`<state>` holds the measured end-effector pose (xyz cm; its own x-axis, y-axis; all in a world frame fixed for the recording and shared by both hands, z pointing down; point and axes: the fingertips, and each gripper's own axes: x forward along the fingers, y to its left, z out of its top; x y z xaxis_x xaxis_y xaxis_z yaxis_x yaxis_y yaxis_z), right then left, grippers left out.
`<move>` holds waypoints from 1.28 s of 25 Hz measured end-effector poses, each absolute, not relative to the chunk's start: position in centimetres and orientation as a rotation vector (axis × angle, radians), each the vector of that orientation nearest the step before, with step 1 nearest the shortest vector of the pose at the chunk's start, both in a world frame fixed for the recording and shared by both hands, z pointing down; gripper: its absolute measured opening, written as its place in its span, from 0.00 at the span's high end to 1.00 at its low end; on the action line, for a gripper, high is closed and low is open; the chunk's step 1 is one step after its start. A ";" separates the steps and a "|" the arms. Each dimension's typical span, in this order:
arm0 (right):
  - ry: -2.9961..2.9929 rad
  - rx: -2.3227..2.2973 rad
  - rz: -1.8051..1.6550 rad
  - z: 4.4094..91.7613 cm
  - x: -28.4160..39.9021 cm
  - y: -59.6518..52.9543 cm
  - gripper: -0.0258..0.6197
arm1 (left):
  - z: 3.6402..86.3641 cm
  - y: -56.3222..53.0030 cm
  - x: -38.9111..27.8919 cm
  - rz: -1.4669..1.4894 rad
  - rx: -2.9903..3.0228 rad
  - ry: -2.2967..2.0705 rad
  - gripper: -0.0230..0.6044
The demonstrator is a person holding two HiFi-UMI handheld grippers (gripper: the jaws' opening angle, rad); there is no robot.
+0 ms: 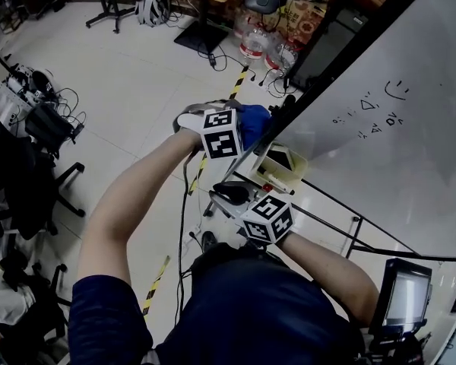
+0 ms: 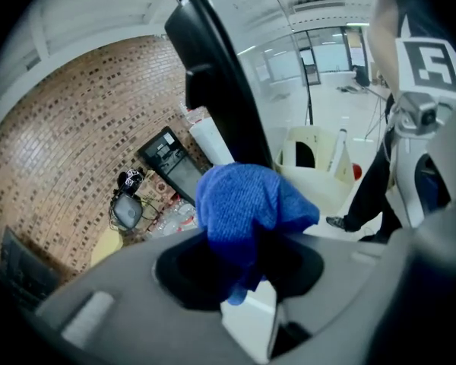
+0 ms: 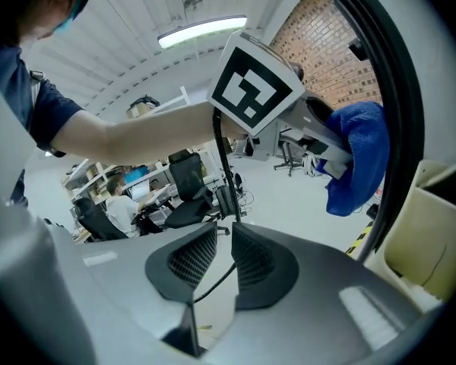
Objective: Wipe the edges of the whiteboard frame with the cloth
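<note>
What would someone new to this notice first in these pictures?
A bright blue fuzzy cloth, clamped in the left gripper, sits right at the black frame of the big white whiteboard that fills the head view's right. Below it the right gripper hangs empty, jaws slightly apart.

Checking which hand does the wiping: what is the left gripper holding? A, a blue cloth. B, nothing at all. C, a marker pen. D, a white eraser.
A: the left gripper has its fingers closed on the blue cloth, beside the whiteboard's black frame.
</note>
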<state>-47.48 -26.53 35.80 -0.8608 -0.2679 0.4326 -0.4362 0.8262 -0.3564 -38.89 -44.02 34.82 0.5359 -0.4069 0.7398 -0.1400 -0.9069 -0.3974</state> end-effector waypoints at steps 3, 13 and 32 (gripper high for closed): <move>-2.643 0.541 0.614 35.2 -48.0 -26.9 0.86 | 33.3 -44.2 -38.8 -1.274 -2.483 0.466 0.75; -2.658 0.524 0.571 34.0 -49.7 -26.6 0.86 | 29.7 -44.3 -38.6 -1.212 -2.505 0.466 0.75; -2.626 0.402 0.350 27.6 -50.5 -26.8 0.90 | 24.2 -44.0 -40.5 -1.203 -2.393 0.460 0.76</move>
